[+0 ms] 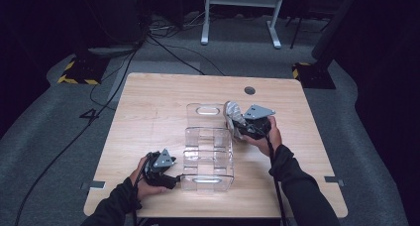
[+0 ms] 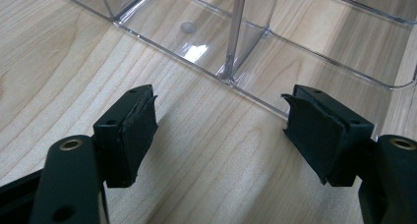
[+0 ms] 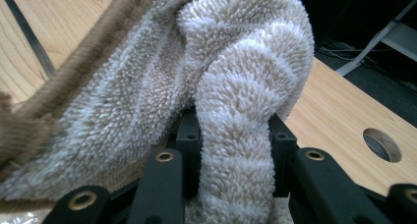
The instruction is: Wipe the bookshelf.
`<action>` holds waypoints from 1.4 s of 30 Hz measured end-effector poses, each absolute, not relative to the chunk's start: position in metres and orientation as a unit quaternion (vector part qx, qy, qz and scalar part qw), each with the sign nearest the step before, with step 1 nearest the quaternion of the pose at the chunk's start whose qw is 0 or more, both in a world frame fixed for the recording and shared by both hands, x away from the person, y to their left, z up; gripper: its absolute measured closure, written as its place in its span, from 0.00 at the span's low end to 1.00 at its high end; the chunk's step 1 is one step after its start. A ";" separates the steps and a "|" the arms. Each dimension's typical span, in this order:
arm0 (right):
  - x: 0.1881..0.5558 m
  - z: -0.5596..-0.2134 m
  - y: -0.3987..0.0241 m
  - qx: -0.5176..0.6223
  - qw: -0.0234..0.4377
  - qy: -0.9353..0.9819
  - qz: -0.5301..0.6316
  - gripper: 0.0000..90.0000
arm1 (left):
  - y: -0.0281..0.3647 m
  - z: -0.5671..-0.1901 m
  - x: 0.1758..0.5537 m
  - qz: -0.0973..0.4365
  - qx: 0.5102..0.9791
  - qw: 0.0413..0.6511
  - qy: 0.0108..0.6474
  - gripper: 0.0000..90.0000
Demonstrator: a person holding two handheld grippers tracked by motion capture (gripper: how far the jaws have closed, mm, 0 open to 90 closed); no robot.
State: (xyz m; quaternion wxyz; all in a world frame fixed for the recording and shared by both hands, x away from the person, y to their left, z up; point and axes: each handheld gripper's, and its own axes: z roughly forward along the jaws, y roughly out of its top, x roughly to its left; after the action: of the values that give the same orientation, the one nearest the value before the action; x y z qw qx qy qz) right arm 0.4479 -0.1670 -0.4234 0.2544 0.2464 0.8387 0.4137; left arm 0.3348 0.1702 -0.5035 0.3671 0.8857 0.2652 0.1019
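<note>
Right gripper (image 3: pixel 235 150) clamps fold of fluffy beige towel (image 3: pixel 206 76), held just right of clear organizer (image 1: pixel 208 146) (far end). Left gripper (image 2: pixel 221 130) gapes empty at organizer's near left corner. Towel likely light, soft, floppy; pinch thick fold, not edge.

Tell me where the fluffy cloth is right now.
The fluffy cloth is pinched in the right tongs, at the right edge of the clear organizer in the high view.
</note>
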 end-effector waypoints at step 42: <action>0.279 -0.410 -0.203 0.070 0.157 0.864 0.473 0.76 | 0.170 -0.503 0.335 0.102 0.886 0.367 0.266 0.30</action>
State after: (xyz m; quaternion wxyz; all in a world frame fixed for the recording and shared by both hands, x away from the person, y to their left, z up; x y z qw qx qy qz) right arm 0.2790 -0.2026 -0.4104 0.1574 0.0699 0.8640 0.4731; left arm 0.3349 0.1702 -0.5034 0.3666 0.8857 0.2658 0.1024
